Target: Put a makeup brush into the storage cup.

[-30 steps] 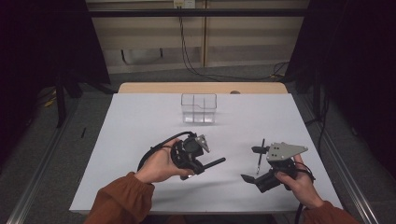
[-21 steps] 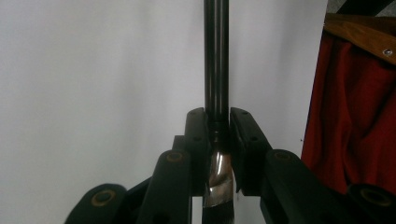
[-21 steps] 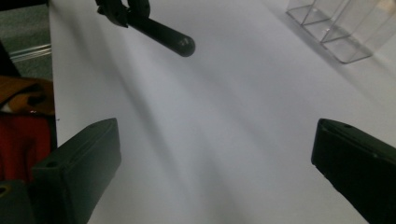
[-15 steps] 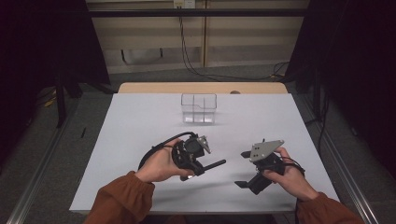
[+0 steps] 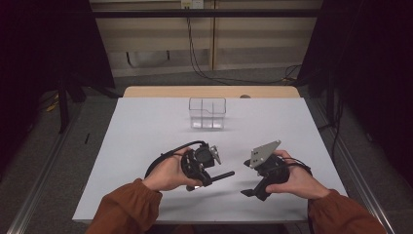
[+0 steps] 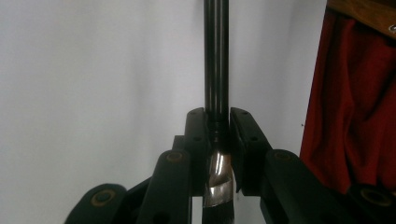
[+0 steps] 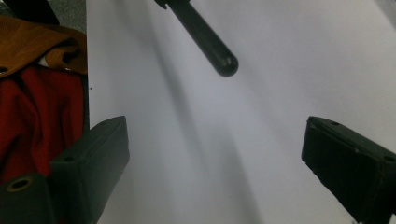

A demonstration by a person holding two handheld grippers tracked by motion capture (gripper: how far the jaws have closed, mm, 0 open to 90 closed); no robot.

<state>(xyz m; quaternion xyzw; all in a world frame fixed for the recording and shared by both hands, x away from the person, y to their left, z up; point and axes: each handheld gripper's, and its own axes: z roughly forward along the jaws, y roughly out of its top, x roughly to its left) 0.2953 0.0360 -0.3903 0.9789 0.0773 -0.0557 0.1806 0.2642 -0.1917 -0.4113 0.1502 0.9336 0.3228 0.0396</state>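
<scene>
A thin black rod [image 5: 223,174] with a shiny twisted metal section [image 6: 218,182] sticks out to the right from my left gripper [image 5: 207,176]. In the left gripper view the jaws [image 6: 218,116] are shut on the rod, which runs straight up from them over the white table. My right gripper [image 5: 251,187] is held low near the table's front, a short way right of the rod's free end. Its jaws [image 7: 215,140] stand wide and have just been closing a little, with nothing between them. The rod's rounded tip [image 7: 224,63] hangs beyond them, apart from both pads.
A clear plastic box [image 5: 207,113] with compartments stands at the back middle of the white table [image 5: 146,131]. A wooden strip [image 5: 209,91] borders the far edge. Orange-brown sleeves [image 5: 124,207] come in at the front. Red cloth [image 6: 345,116] lies past the table's near edge.
My right hand has moved left toward the rod's free end and tilted, its grey plate now facing up and left. The left hand and rod have stayed put.
</scene>
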